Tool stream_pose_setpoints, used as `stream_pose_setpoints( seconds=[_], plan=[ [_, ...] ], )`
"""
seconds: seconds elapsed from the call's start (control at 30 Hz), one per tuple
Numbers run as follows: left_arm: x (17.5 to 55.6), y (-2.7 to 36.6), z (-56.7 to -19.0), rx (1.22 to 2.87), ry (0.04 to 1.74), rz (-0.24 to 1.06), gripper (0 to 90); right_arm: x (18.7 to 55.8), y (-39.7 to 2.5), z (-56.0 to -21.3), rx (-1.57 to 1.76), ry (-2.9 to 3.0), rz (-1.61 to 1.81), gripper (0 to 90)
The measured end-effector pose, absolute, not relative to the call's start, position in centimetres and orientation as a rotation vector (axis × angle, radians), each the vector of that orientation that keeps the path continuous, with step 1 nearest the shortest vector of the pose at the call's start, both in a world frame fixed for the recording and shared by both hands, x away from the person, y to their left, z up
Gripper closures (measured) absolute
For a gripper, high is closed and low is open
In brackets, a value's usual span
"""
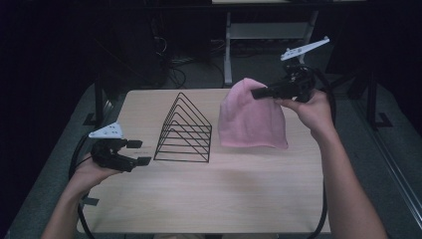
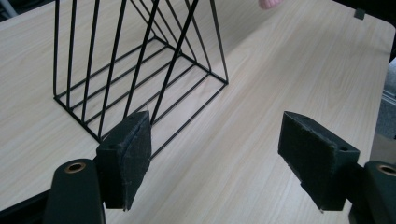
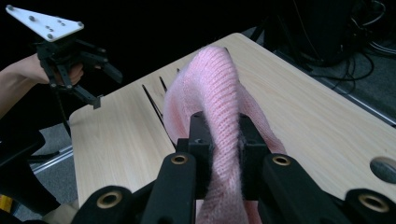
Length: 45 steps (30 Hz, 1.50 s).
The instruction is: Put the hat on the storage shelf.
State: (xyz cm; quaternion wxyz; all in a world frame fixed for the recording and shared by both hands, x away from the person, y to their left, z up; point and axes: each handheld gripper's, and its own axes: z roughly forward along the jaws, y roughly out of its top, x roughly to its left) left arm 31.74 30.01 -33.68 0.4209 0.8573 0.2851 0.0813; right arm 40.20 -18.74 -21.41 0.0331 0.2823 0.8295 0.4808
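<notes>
Hat: we see a pink knitted hat (image 1: pixel 251 119), soft and fuzzy, ribbed along its fold, hanging above the table (image 1: pixel 209 199) with its open rim low near the wood.
Right gripper (image 1: pixel 261 92): its jaws are clamped on the hat's crown, the knit bunched between them (image 3: pixel 219 135).
Left gripper (image 1: pixel 138 152): we find its jaws wide apart with nothing between them, just beside the rack.
Rack: a black wire rack (image 1: pixel 184 130), triangular, stands on the table left of the hat.
</notes>
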Motion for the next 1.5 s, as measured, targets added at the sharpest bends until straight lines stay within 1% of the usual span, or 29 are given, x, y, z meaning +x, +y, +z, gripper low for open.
stream_pose_setpoints(
  seconds=[0.43,0.83,0.87,0.97,1.07,1.3,1.5],
  plan=[
    [33.5,28.5,-31.8,2.178,0.658,0.187,25.8,40.9,-14.2,-18.1,0.754,2.587,1.473,79.5],
    [35.0,27.1,-29.8,2.201,0.610,0.197,25.8,41.5,-10.0,-15.9,0.637,2.617,1.471,79.5],
    [35.2,27.0,-29.6,2.202,0.604,0.191,26.2,41.6,-9.7,-15.8,0.631,2.620,1.472,79.5],
    [35.6,26.7,-29.2,2.207,0.579,0.167,31.2,41.7,-8.7,-15.6,0.611,2.628,1.478,79.5],
    [35.9,26.4,-28.7,2.204,0.566,0.159,32.9,41.8,-7.9,-15.5,0.595,2.635,1.484,79.5],
    [36.8,26.0,-27.5,2.173,0.557,0.148,33.5,42.2,-6.1,-15.1,0.553,2.643,1.492,79.5],
    [37.7,26.0,-26.9,2.154,0.557,0.118,38.0,42.4,-4.6,-14.7,0.513,2.649,1.501,79.5]
  ],
)
